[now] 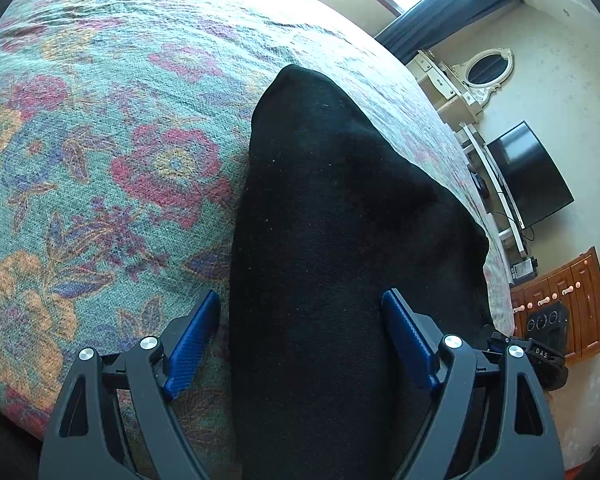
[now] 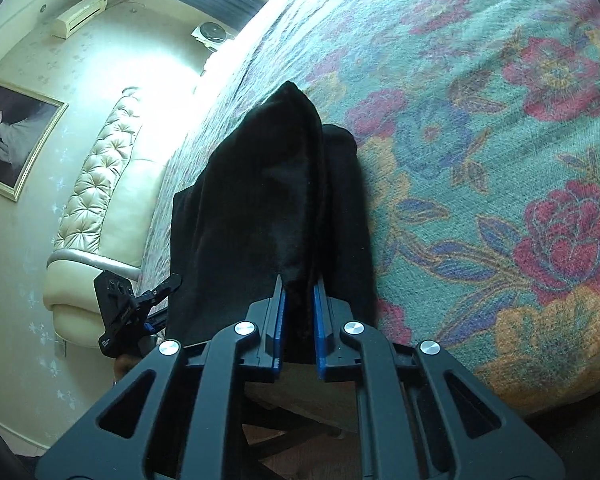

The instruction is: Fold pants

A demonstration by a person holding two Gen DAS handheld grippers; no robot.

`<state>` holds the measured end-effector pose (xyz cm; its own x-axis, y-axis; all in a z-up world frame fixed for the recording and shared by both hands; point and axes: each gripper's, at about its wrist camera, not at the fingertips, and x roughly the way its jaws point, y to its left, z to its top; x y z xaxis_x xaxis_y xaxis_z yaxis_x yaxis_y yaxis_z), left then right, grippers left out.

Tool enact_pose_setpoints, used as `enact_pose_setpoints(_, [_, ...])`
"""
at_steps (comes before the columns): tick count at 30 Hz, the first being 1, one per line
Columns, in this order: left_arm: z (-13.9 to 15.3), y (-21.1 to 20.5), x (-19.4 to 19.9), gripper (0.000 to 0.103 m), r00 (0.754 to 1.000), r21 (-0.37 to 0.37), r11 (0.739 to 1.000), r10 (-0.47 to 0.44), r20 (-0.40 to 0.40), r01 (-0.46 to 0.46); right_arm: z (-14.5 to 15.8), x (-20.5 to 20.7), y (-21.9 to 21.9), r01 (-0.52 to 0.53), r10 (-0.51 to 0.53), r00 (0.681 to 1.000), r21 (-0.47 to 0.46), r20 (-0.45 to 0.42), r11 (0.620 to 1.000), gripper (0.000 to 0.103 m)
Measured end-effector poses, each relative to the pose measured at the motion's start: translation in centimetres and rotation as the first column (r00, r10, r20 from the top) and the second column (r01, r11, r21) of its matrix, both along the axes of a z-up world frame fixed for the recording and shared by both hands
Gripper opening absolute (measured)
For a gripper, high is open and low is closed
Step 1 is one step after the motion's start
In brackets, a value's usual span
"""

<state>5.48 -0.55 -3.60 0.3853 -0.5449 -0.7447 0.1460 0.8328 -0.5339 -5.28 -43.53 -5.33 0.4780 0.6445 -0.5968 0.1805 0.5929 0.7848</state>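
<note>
Floral bedspread (image 1: 100, 140) covers the bed; black pants (image 1: 340, 220) lie lengthwise on it near the bed's edge, folded into a long narrow strip. Left gripper (image 1: 300, 320) is spread wide, one finger on either side of the pants, no pinch. Right gripper (image 2: 299, 300) is clamped narrow on a raised fold of the pants.
</note>
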Motion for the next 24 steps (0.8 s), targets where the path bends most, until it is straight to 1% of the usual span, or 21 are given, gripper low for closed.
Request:
enact_pose_setpoints(2, [0.1,-0.2,-0.1,0.082,1.0,0.02,1.0,0.0,-0.004,0.0,-0.7,-0.1,-0.2,0.01,-0.01,1.0,0.031,0.0,0.999,0.012])
enact_pose_setpoints(4, [0.1,-0.3,-0.1,0.085,1.0,0.035,0.999,0.003,-0.007,-0.003,-0.8,0.0,-0.3,0.003,-0.003,1.0,0.047,-0.004,0.999,0.013])
enact_pose_setpoints(5, [0.0,-0.3,-0.1,0.087,1.0,0.042,0.999,0.005,-0.01,-0.004,-0.7,0.0,-0.4,0.002,-0.002,1.0,0.053,-0.002,0.999,0.015])
enact_pose_setpoints(8, [-0.2,-0.3,-0.1,0.087,1.0,0.045,0.999,0.01,-0.018,-0.009,-0.5,-0.1,-0.8,0.016,-0.017,1.0,0.091,0.002,0.996,0.024])
enact_pose_setpoints(10, [-0.3,-0.4,0.0,0.088,1.0,0.049,0.999,0.011,-0.021,-0.01,0.2,0.0,-1.2,0.035,-0.037,0.999,0.105,0.014,0.994,0.034])
enact_pose_setpoints(12, [-0.3,-0.8,0.1,0.089,1.0,0.06,0.998,0.0,-0.017,0.001,0.9,-0.2,-1.9,0.069,-0.073,0.997,0.108,0.029,0.992,0.062])
enact_pose_setpoints(13, [-0.4,-0.9,0.2,0.089,1.0,0.069,0.998,-0.008,-0.014,0.009,1.4,-0.2,-2.2,0.084,-0.088,0.996,0.089,0.034,0.992,0.067])
enact_pose_setpoints(14, [-0.4,-0.9,0.2,0.09,1.0,0.078,0.997,-0.016,-0.011,0.017,1.7,-0.1,-2.4,0.091,-0.094,0.995,0.074,0.039,0.993,0.069])
enact_pose_setpoints(16, [-0.4,-1.2,0.3,0.09,1.0,0.098,0.995,-0.027,-0.003,0.027,2.1,0.2,-3.0,0.109,-0.112,0.993,0.073,0.041,0.991,0.07])
enact_pose_setpoints(18, [-0.2,-1.2,0.5,0.09,0.999,0.103,0.994,-0.038,-0.012,0.039,2.2,0.7,-3.7,0.142,-0.145,0.989,0.073,0.037,0.987,0.079])
enact_pose_setpoints(19, [-0.1,-1.1,0.7,0.09,0.999,0.105,0.993,-0.045,-0.023,0.047,2.2,1.0,-3.9,0.15,-0.153,0.988,0.07,0.036,0.986,0.08])
enact_pose_setpoints(22, [0.2,-0.9,1.1,0.09,0.997,0.119,0.99,-0.065,-0.046,0.07,1.9,2.5,-4.3,0.145,-0.147,0.989,0.07,0.03,0.987,0.085])
enact_pose_setpoints(24, [0.5,-0.5,1.4,0.094,0.999,0.151,0.987,-0.044,-0.026,0.048,1.5,3.7,-4.1,0.124,-0.126,0.992,0.074,0.023,0.99,0.086])
